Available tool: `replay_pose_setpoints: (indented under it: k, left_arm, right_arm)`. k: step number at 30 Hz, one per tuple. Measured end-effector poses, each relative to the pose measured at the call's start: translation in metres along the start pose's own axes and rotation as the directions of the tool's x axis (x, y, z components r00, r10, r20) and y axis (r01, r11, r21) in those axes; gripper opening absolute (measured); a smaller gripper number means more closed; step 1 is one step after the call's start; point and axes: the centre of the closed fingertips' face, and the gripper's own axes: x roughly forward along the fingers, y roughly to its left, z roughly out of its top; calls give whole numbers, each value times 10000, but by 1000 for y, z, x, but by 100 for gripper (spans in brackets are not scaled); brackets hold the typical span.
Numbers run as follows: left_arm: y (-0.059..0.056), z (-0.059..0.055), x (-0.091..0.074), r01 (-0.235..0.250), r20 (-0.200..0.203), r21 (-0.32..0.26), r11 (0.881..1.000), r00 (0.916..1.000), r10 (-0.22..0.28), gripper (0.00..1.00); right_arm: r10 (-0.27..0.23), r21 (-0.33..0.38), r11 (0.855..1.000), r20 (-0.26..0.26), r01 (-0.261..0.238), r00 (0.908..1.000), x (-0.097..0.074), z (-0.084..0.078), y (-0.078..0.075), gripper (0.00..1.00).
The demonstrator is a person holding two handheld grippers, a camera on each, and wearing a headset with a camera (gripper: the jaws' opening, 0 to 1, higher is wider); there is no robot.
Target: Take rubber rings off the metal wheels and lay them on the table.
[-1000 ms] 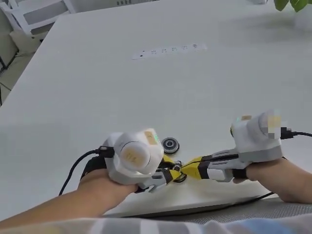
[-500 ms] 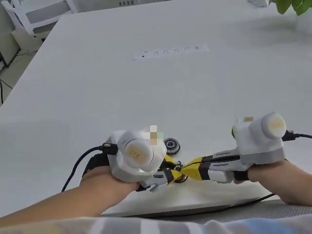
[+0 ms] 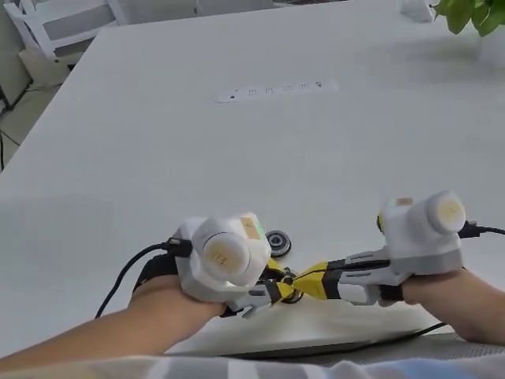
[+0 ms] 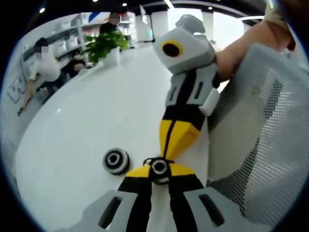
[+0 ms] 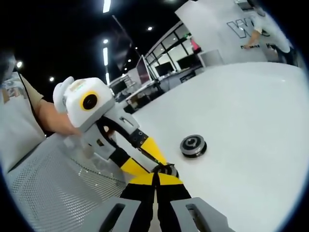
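- White and grey in the body, black and yellow at the jaws: two handheld tools, meeting tip to tip low over the near edge of a wide white table (image 3: 237, 142).
- On the left gripper (image 4: 159, 173), jaws drawn in close and clamped from both sides on a small round metal wheel (image 4: 159, 167).
- Cannot tell whether that wheel rests on the tabletop or hangs just clear of it.
- On the right gripper (image 5: 155, 180), jaws squeezed down to a thin slit, pinching the black rubber ring (image 5: 166, 169) at the wheel's rim from the side opposite the left gripper.
- Too small to tell whether the ring sits fully on the rim or has begun to lift at the pinch.
- Just beyond the clamped wheel, flat on the table and touching neither gripper: a second small metal wheel with a dark ring around it (image 3: 277, 242).
- Behind the left gripper, a black cable (image 3: 126, 268) curving down past the forearm toward the table's near edge.
- Well apart from the work, far across the table: a flat white strip of sockets (image 3: 276, 89).
- At the far right corner, green leaves of a potted plant (image 3: 465, 12).
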Motion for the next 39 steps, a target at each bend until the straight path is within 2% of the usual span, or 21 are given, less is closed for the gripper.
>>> replay_pose_setpoints:
  k: [4, 13, 27, 31, 39]
  left_arm:
    - [0, 0, 0, 21, 21, -102, 9999, 10000, -21, 13]
    - [-2, 1, 0, 36, 36, 39, 10000, 10000, -37, 13]
    - [0, 2, 1, 74, 21, -91, 9999, 10000, -74, 14]
    - [2, 2, 1, 44, -14, 50, 10000, 10000, -44, 15]
    - [5, 3, -5, 179, 77, -184, 9997, 9998, -178, 19]
  right_arm:
    - [-308, 16, 9995, 113, 308, 9995, -2, 2, -9, 0]
    - [-373, 81, 9993, 122, 372, 9992, -1, 1, -12, 0]
    - [-476, 195, 9987, 129, 474, 9988, -2, 0, -9, 0]
    - [-491, 161, 9987, 133, 489, 9987, -2, 1, -8, 0]
    - [-517, 206, 9985, 218, 512, 9984, -4, 3, -8, 0]
